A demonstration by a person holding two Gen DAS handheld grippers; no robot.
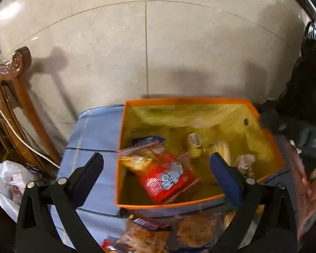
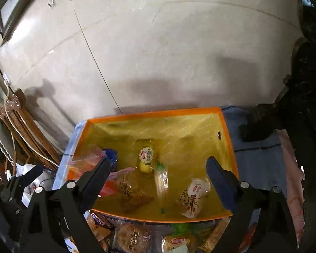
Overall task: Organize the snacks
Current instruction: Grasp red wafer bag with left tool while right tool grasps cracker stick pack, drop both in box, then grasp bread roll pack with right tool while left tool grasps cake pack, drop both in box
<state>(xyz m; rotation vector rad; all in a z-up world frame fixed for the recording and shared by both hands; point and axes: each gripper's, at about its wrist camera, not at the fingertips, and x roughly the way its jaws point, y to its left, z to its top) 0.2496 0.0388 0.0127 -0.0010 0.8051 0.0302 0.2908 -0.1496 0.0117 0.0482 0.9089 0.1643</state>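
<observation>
An orange box with a yellow inside stands on a blue cloth and holds several wrapped snacks. Among them are a red packet, a yellow bottle-shaped pack and a white bun wrapper. My left gripper hangs above the box's near left part, jaws wide open, nothing between them. My right gripper hovers over the box's middle, jaws wide open and empty. More loose snacks lie on the cloth in front of the box.
The blue cloth covers the table. A carved wooden chair stands at the left against the tiled wall. A white plastic bag lies below it. Dark objects crowd the right edge. The left gripper's finger shows at the left.
</observation>
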